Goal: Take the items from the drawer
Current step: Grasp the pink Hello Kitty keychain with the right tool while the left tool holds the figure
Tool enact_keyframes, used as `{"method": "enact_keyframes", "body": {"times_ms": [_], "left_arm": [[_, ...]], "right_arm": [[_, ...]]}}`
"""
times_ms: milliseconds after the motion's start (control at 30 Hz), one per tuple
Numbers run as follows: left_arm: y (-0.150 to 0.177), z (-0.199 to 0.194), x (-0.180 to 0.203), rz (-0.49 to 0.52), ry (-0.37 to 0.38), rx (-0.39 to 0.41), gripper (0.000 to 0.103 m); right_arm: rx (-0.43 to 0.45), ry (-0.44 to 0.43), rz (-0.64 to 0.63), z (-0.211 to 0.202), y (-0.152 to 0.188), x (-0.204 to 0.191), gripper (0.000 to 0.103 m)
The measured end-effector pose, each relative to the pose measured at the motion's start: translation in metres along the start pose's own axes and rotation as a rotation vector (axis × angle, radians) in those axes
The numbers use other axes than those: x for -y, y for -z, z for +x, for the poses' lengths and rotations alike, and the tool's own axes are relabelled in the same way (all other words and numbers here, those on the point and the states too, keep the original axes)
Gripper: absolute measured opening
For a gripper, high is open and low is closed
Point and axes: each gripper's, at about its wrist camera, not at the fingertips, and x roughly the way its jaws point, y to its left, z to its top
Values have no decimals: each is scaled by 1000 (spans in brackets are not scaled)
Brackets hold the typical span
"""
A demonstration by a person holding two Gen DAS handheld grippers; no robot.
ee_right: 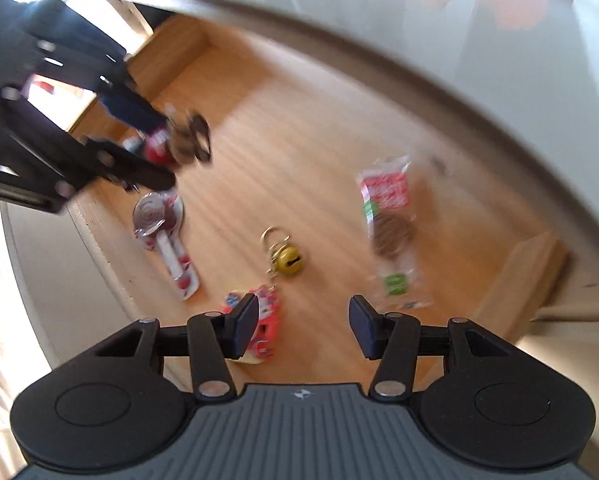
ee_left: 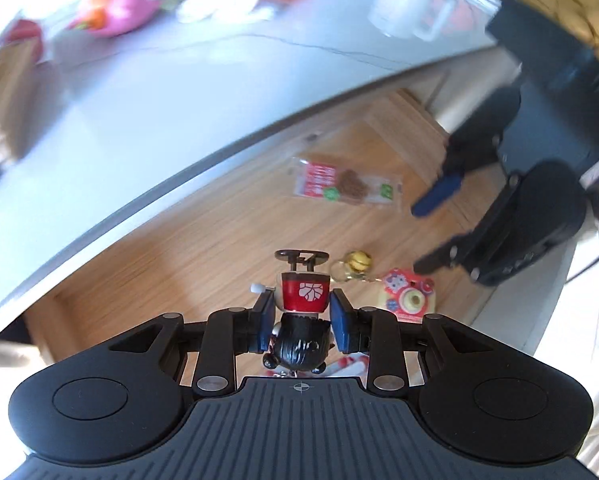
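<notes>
Fingers of our left gripper clench a small wind-up toy figure, pads on either side of its red body, dark-haired head toward the camera and a little steering wheel at the far end. We judge the grip sits on the body because that is the toy's broadest, firmest part, and the toy hangs above the drawer floor, so this item looks to be on its way out.

Fingers of our right gripper stand apart with nothing between them, pointing steeply down over the drawer. They hang just above the red and pink card toy, which lies partly behind the left pad; we take it as the likely next pick.

Counting what remains on the wooden floor, near to far in the right wrist view: one card toy, one brass bell on a key ring beside it, one wrapped lollipop by the front wall, and one snack packet with a red label, lying well apart from the others. That makes four loose items, plus the one we hold.

Beyond the drawer, the pale bench carries a pink plush and one clear mug, both blurred; other shapes there we cannot make out.
</notes>
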Motion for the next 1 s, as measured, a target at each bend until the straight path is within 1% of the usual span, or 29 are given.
{"method": "enact_keyframes", "body": {"times_ms": [67,133,200,233,300,333,433,533,567,600,667,733,833,867,933,1000], "left_arm": [[7,-3,-9,-56,-10,21,33],[11,-5,-16,-86,-19,32,33],[16,-6,-17,-102,-29,22,33],[17,-9,-19,-104,-31,12,33],[21,-8,-17,-90,-25,-3,33],[23,-3,-18,-75,-22,-9,33],[27,-7,-11,-34,-17,-13,33],[32,-9,-11,-15,0,-2,33],[32,-11,-10,-10,4,3,33],[36,-13,-7,-3,7,10,33],[39,-17,-4,7,12,20,33],[40,-22,-2,15,17,31,33],[40,-27,-1,21,21,47,33],[40,-28,-1,21,20,51,33],[40,-27,-1,22,16,54,33],[42,-26,-1,20,9,52,33]], "right_arm": [[-64,14,9,13,-10,-13,50],[-128,15,20,26,-18,-24,50],[-189,20,40,37,-25,-33,50],[-221,38,45,44,-27,-38,50],[-274,88,41,53,-26,-41,51],[-300,95,47,57,-27,-40,52],[-356,76,106,61,-30,-35,53],[-417,30,178,67,-34,-32,53],[-432,25,189,69,-35,-32,54],[-429,41,181,69,-35,-34,57],[-430,94,133,74,-36,-40,62],[-438,102,121,74,-34,-43,62],[-454,114,90,75,-28,-47,61],[-466,115,90,77,-25,-47,58],[-451,108,97,79,-22,-45,57],[-450,92,95,78,-19,-45,51]]}}
